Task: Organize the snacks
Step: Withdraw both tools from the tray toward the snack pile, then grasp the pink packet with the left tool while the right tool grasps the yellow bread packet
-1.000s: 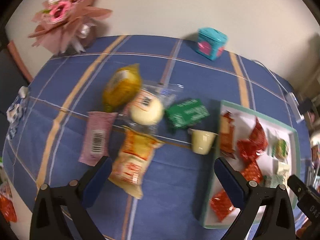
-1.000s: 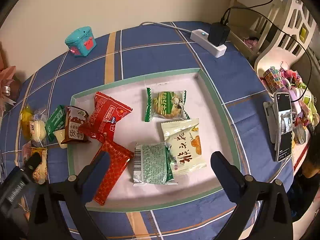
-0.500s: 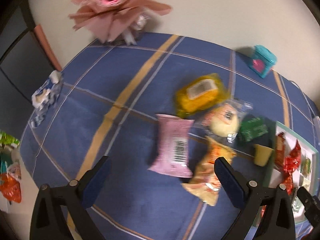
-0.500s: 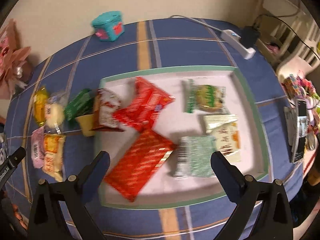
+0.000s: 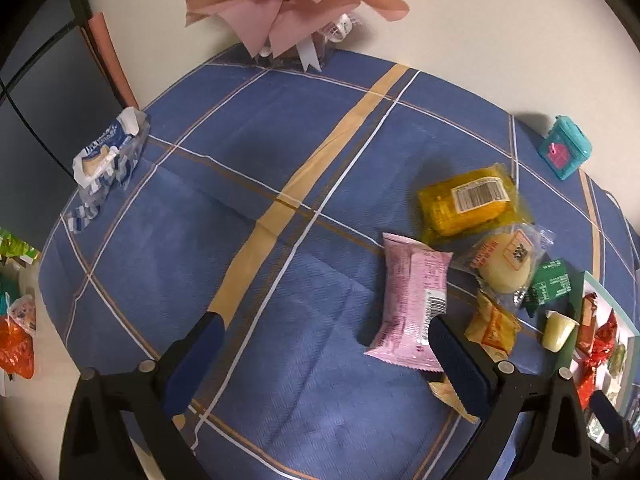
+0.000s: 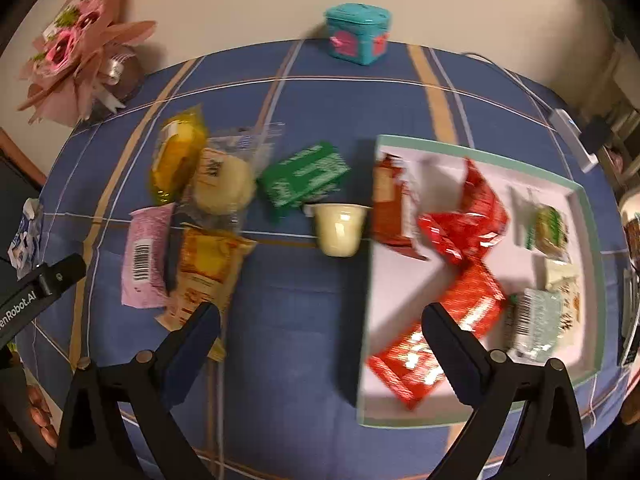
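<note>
Loose snacks lie on the blue checked tablecloth: a pink packet (image 5: 412,300) (image 6: 144,254), a yellow packet (image 5: 468,204) (image 6: 178,154), a clear-wrapped bun (image 5: 506,268) (image 6: 224,186), an orange packet (image 5: 492,330) (image 6: 208,268), a green packet (image 6: 306,178) and a cream cup (image 6: 340,228). The white tray with a green rim (image 6: 368,280) holds several red, green and white packets. My left gripper (image 5: 324,334) is open and empty, left of the pink packet. My right gripper (image 6: 320,320) is open and empty, above the cloth between the loose snacks and the tray.
A pink bouquet (image 5: 288,4) (image 6: 84,44) stands at the back by the wall. A teal box (image 6: 356,34) (image 5: 564,152) sits at the table's far edge. A blue-white wrapper (image 5: 106,156) lies at the left edge. A power strip (image 6: 572,136) lies at the far right.
Both grippers have swung left. The left view now centres on bare cloth left of the snacks. The right view has moved from the tray to the gap beside it.
</note>
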